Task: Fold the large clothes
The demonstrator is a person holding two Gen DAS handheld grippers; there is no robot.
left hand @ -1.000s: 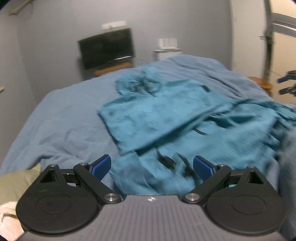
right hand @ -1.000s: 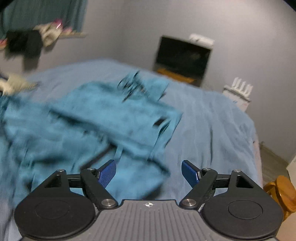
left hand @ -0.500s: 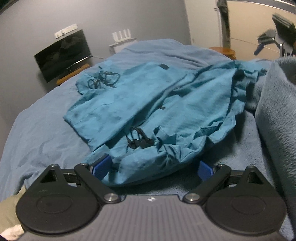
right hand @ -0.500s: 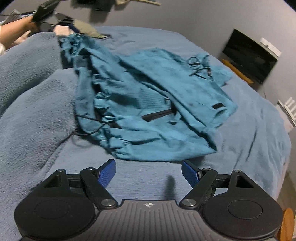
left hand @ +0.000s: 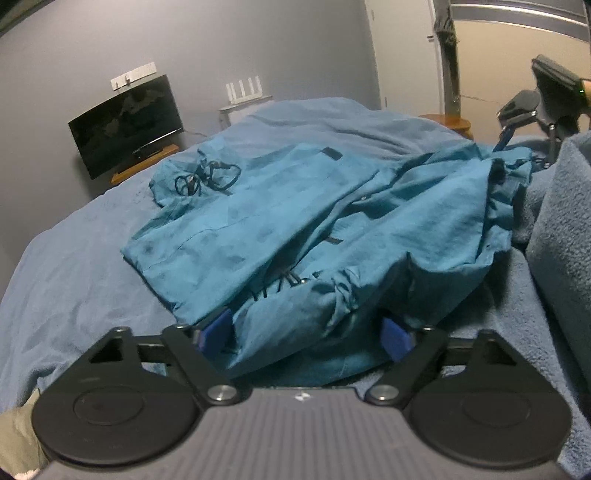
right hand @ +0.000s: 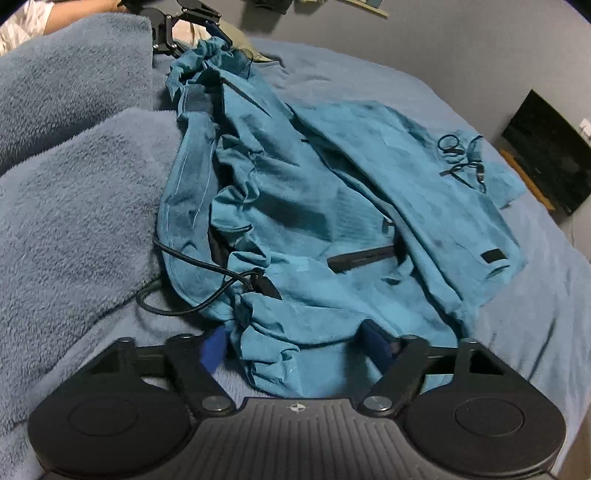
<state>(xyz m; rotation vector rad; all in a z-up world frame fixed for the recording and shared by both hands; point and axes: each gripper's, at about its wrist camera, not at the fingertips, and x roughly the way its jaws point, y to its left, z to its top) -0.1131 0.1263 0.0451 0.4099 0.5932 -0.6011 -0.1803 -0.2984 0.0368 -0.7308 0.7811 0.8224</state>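
A teal jacket (left hand: pixel 306 218) lies crumpled on the blue bed (left hand: pixel 81 266). Its long axis runs from the near edge of the bed, where both tools work, toward the far end by the TV (left hand: pixel 125 123). The hood (left hand: pixel 192 177), with its black drawcords, points at the TV end. The gathered hem points back toward the near edge and bunches up there in folds.

The left tool (left hand: pixel 308 332) is spread wide, its blue pads on either side of a raised fold of the hem. The cloth sits between the pads, but neither pad presses it, so nothing is gripped. In the right wrist view this tool (right hand: pixel 195 22) shows at the far end of the hem, right at the bunched cloth.

The right tool (right hand: pixel 293 349) is likewise spread wide at the other end of the hem. A fold of the jacket (right hand: pixel 332 206) lies between its pads without being pinched. A black cord (right hand: pixel 192 288) loops out of the hem onto the bed just left of this tool. In the left wrist view the right tool (left hand: pixel 524 125) appears at the right edge, touching the far corner of the hem.

A thick blue blanket (right hand: pixel 74 192) is heaped along the near edge, against the hem. A small black tab (right hand: pixel 493 254) marks the jacket's right side.
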